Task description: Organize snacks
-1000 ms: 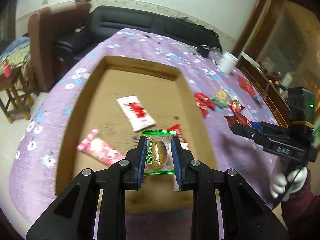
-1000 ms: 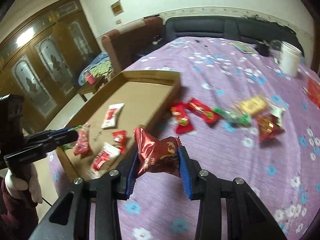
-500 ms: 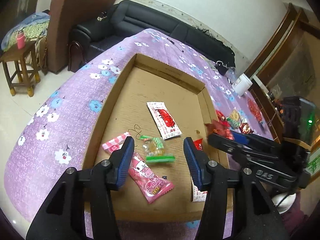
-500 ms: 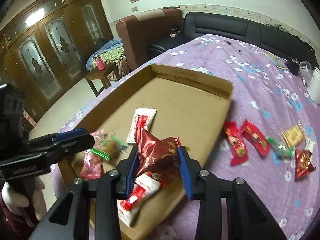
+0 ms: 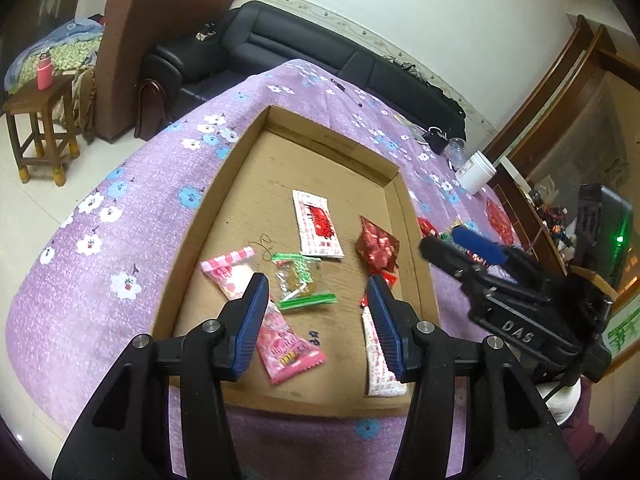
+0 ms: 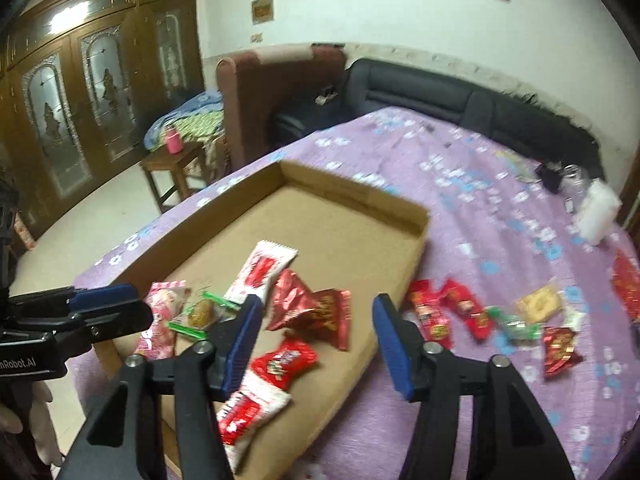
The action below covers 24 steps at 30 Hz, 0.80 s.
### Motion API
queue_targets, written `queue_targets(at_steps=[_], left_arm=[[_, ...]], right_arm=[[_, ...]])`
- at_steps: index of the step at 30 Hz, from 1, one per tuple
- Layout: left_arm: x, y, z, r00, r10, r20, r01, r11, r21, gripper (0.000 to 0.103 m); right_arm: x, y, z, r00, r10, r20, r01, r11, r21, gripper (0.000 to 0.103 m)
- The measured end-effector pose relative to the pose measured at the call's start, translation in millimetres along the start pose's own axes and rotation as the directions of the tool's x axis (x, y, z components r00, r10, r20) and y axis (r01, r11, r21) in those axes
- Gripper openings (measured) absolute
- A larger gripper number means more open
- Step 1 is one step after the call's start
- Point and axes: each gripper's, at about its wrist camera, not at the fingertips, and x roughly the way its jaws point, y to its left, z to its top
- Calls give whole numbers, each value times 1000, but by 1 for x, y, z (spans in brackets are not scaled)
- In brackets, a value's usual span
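The shallow brown cardboard tray [image 5: 208,216] lies on the purple flowered tablecloth [image 5: 120,240]. The left gripper [image 5: 314,316] hovers over the tray's near edge, tilted down, jaws apart and empty after just opening; the clear green-edged candy packet [image 5: 300,280] lies on the tray floor just ahead of them. The right gripper [image 6: 316,332] hangs over the tray's near right corner, jaws just opened wide, with the crinkled dark red foil packet [image 6: 316,312] lying free ahead. The tray's far half is bare.

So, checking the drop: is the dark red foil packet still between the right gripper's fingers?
No, the dark red foil packet lies in the cardboard tray.
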Motion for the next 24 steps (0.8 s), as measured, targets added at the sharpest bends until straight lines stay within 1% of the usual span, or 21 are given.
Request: queue_targets(at_steps=[5, 10, 14, 16, 19, 24], left_arm=[[1, -18, -6, 1000, 5, -10, -5, 1000, 27, 51], [3, -42, -12, 1000, 11, -17, -10, 998, 69, 51], [7, -65, -16, 999, 19, -26, -16, 993, 116, 51], [10, -74, -18, 999, 19, -33, -15, 991, 134, 51], [16, -89, -21, 999, 18, -46, -11, 987, 160, 51], [28, -112, -26, 997, 15, -75, 1, 979, 205, 51]], right_arm=[[-18, -13, -8, 996, -85, 37, 85, 996, -6, 65], [-34, -26, -18, 980, -189, 70, 190, 982, -16, 65], [-51, -38, -25, 966, -239, 100, 241, 971, -3, 72], [-56, -44, -29, 960, -257, 108, 258, 966, 4, 72], [-62, -58, -35, 958, -266, 105, 265, 964, 24, 72], [-63, -87, -45, 963, -260, 72, 254, 964, 83, 72]])
